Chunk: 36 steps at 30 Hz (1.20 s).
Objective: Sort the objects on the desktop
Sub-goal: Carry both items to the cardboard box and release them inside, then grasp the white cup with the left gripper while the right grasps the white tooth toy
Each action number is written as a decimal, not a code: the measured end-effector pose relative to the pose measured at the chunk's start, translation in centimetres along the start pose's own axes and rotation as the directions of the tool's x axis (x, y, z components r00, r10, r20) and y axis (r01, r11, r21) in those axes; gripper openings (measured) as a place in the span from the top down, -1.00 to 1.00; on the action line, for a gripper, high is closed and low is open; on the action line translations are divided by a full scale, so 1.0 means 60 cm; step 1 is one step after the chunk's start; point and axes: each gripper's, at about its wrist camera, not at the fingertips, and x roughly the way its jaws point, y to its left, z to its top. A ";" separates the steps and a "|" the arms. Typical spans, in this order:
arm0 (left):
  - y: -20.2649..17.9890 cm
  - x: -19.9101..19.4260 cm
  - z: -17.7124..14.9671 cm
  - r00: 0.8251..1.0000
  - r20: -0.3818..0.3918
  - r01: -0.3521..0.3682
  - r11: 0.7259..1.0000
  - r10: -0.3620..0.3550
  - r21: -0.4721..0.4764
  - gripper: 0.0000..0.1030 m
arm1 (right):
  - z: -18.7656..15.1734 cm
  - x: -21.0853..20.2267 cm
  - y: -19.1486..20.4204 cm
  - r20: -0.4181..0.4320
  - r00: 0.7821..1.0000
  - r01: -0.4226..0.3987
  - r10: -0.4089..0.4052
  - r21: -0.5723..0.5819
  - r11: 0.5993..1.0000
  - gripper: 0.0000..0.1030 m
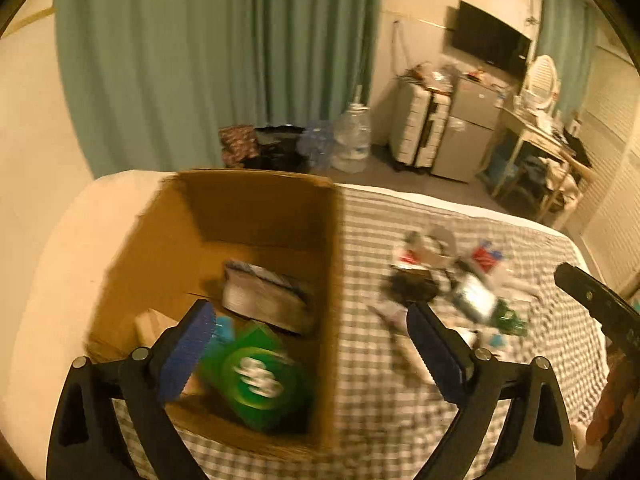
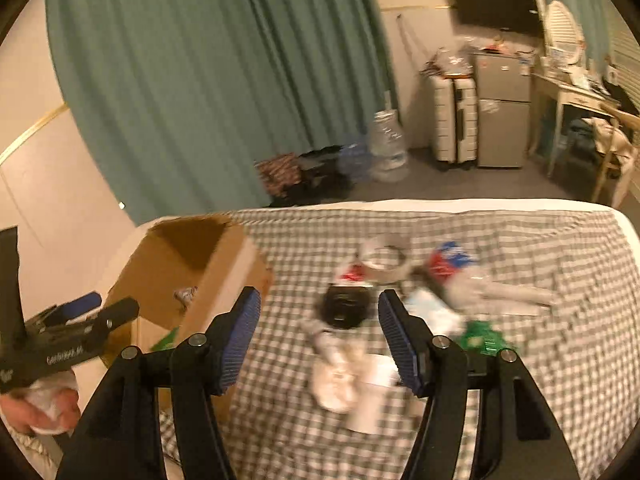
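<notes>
Below the spread, empty left gripper (image 1: 310, 344), a green square packet (image 1: 256, 376) is seen inside the brown cardboard box (image 1: 256, 204). Ahead of the spread, empty right gripper (image 2: 318, 332), a black round object (image 2: 344, 308) lies on the checked cloth (image 2: 560, 360).

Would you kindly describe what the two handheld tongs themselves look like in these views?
Both are matte black plastic frames with triangular cut-outs and silver pivot pins. The left tongs and right tongs each carry two flat fingers faced with ribbed blue pads. Seen from the right wrist, the left unit's black body bears small white lettering, too blurred to read. No cables or sleeves show.
</notes>
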 end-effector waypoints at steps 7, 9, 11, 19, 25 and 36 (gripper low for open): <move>-0.136 0.032 -0.073 0.996 -0.065 0.052 0.998 -0.054 -0.031 -1.00 | -0.053 -0.026 -0.098 -0.044 0.997 0.066 -0.064 0.056 0.996 -0.24; -0.152 0.043 -0.093 0.995 -0.080 0.058 0.997 -0.061 -0.051 -1.00 | -0.077 -0.012 -0.118 -0.076 0.995 0.066 -0.060 0.073 0.995 -0.24; -0.167 0.059 -0.114 0.996 -0.084 0.035 0.998 -0.040 -0.059 -1.00 | -0.095 0.005 -0.138 -0.116 0.992 0.056 -0.044 0.103 0.993 -0.24; -0.202 0.135 -0.172 0.991 -0.133 -0.008 1.000 0.010 0.014 -1.00 | -0.163 0.092 -0.194 -0.246 0.969 0.047 0.003 0.198 0.979 -0.24; -0.236 0.161 -0.195 0.985 -0.161 0.069 0.995 -0.056 0.074 -1.00 | -0.166 0.151 -0.209 -0.326 0.945 0.079 -0.001 0.223 0.972 -0.23; -0.301 0.212 -0.192 0.962 -0.237 0.177 0.971 -0.136 0.162 -0.87 | -0.165 0.153 -0.252 -0.301 0.951 0.148 -0.064 0.268 0.952 0.21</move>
